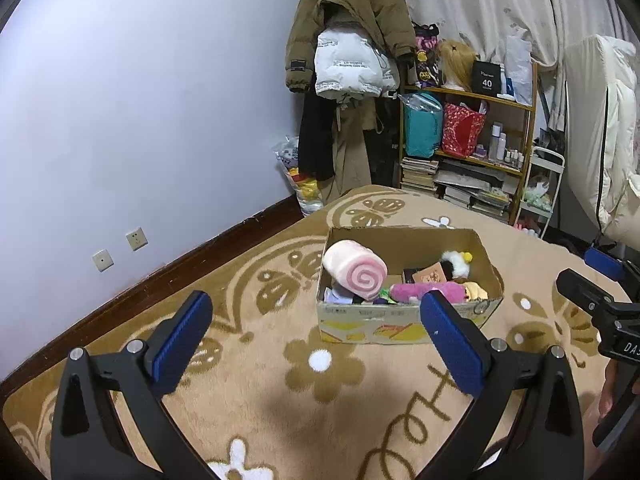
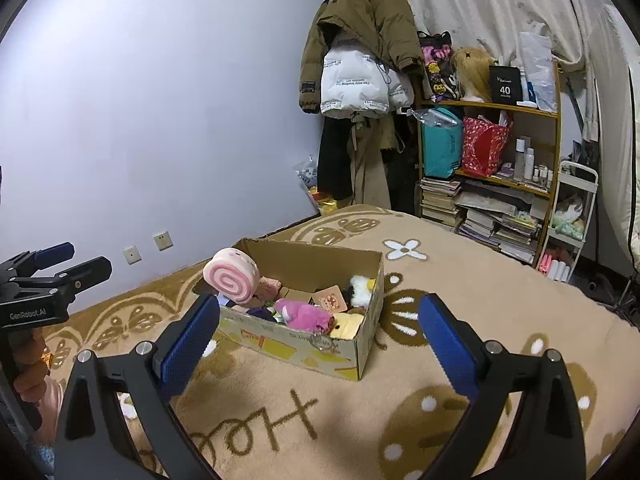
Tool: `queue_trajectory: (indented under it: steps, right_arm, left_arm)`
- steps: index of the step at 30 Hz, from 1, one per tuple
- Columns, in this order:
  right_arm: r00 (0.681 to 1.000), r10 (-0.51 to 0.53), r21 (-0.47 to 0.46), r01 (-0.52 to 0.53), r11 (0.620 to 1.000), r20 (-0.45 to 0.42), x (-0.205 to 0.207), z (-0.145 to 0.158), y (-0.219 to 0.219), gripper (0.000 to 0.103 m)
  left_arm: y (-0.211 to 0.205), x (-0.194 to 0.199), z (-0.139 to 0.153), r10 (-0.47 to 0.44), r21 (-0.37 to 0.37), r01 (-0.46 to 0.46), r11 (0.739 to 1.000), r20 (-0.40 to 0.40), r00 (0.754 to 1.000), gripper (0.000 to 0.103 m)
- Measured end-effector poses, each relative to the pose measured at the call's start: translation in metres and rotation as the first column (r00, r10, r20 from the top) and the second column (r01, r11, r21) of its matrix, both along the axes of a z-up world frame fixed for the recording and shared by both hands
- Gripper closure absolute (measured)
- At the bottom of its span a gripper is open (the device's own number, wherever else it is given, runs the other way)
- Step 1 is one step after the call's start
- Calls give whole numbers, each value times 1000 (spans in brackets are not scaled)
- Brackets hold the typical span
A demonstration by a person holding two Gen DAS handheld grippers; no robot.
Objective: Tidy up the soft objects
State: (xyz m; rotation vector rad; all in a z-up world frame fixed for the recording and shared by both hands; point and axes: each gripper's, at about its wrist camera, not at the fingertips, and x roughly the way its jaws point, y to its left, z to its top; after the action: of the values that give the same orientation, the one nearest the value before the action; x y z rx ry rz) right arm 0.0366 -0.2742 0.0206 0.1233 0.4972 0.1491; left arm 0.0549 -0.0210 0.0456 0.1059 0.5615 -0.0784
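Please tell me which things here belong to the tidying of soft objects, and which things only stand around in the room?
Belong to the job:
box
swirl pillow
pink plush
white plush
left tongs, open and empty
right tongs, open and empty

Just around:
blanket
coats
shelf
books
wall sockets
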Motion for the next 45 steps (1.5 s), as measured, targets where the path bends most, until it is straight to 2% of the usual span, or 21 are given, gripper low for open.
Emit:
queue_trajectory:
  steps: [3,13,17,28,45]
  right_arm:
    - [1000,-6,5,6,1000,-6,-3,-7,-1,0]
    - [999,-24,26,25,999,-35,-7,-47,-13,0]
    - [999,-30,24,31,999,-41,-5,-54,-15,0]
    - [996,-68,79,72,994,-49,-4,-61,-29,0]
    - [997,-55,61,58,996,-50,-4,-62,-25,0]
  left_arm:
    - [-1,-3,-6,5,18,-5,1000,5,1000,0]
    - [-2,-10,-35,1,13,0,1000,-21,1000,0]
    - [-2,-10,-41,4,6,-4,1000,-28,1000,0]
    - [-3,-1,-52,18,20,-17,1000,-59,998,0]
    - [-4,2,-53,17,23,-16,1000,-51,999,0]
